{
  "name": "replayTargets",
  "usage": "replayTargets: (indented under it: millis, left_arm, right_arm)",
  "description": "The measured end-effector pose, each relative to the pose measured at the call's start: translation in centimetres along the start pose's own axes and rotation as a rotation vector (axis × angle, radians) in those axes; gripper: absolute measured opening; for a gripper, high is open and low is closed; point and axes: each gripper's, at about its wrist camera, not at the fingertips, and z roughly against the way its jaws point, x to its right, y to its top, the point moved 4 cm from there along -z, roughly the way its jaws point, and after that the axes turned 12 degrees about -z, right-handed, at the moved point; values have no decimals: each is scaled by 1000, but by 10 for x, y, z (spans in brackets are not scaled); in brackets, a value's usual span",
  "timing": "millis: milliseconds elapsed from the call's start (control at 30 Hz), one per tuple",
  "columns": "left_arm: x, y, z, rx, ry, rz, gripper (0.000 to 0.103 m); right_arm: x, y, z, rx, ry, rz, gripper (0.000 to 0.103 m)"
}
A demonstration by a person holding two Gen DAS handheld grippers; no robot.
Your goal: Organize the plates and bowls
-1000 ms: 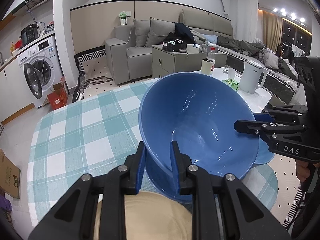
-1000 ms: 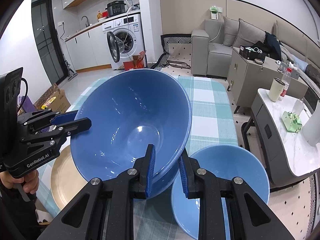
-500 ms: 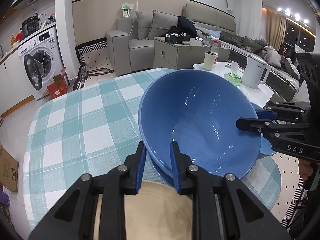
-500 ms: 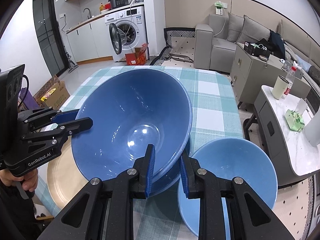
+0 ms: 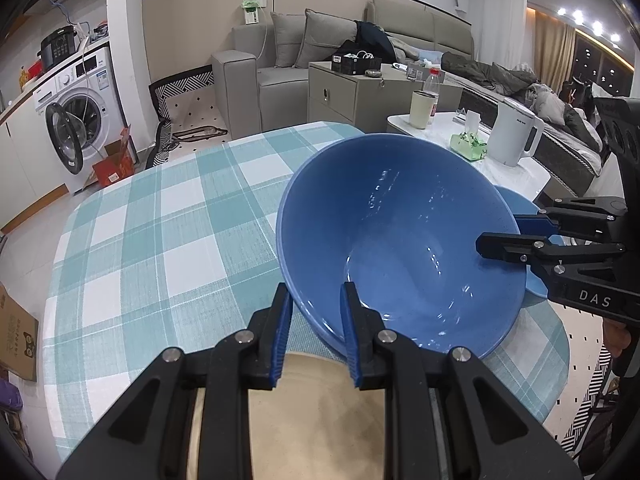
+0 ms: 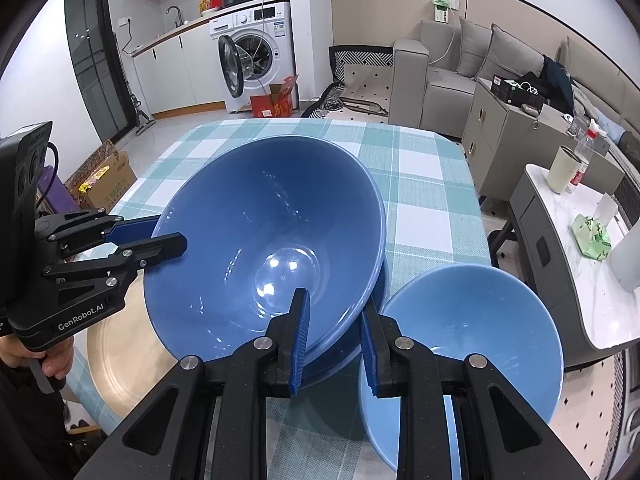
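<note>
A: Start at the fingers. The left gripper (image 5: pixel 314 316) is clenched on the near rim of the large deep-blue glossy bowl (image 5: pixel 400 240), one finger inside the wall and one outside. The right gripper (image 6: pixel 334 332) is clamped on the opposite rim in the same way, so the bowl hangs between the two, tilted.

B: And what has changed?

A: Over the last second both hands have come down a little, and the bowl with them. A second ago its underside stood clear above a second deep-blue bowl (image 6: pixel 360 344) below it; now it sits low in that one, with only a dark band of the lower rim showing in the right wrist view. Whether they touch, I cannot tell.

B: So it is nesting.

A: I judge so: the stacking step is almost done, and letting go is what remains. Around them, a lighter blue bowl (image 6: pixel 480 340) stands just beside on the desk (image 5: pixel 160 220) with the teal-and-white checked cloth, and a beige round plate (image 6: pixel 120 344) lies near the left gripper.

B: Any risk?

A: If one side releases first while the bowl is tilted, it could rock or clack against the lower one.
</note>
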Motion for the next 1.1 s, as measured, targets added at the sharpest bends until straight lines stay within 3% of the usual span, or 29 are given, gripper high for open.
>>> replayTargets:
  millis: [1100]
  left_arm:
    - [3, -6, -17, -47, 0, -13, 22]
  right_arm:
    - [8, -11, -13, -17, -34, 13, 24]
